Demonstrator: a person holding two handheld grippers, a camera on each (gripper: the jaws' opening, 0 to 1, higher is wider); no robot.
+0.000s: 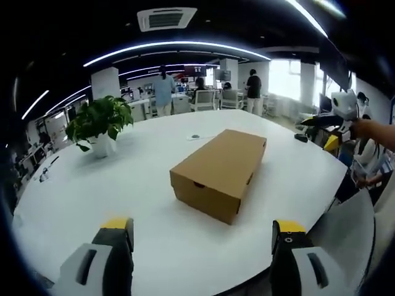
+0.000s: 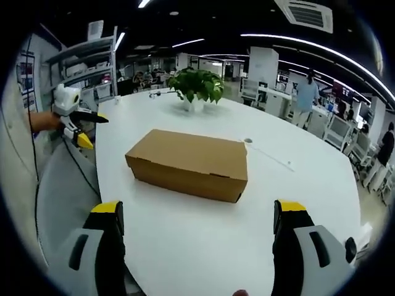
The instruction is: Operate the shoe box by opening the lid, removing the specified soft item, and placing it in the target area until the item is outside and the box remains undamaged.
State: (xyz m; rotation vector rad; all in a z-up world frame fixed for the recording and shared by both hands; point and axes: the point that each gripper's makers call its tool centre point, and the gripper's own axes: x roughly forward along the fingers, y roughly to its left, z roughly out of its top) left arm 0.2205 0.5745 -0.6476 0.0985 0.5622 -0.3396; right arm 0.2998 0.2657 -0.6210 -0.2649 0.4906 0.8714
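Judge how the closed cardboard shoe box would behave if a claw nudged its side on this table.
The shoe box is low and flat, so tipping seems unlikely. On the smooth white table it would probably slide. Its thin cardboard walls may dent under hard pressure.

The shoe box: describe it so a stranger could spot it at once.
On the big white round table, past the potted plant near one edge, the shoe box lies alone mid-table. It is the plain brown cardboard one, long, low, lid closed.
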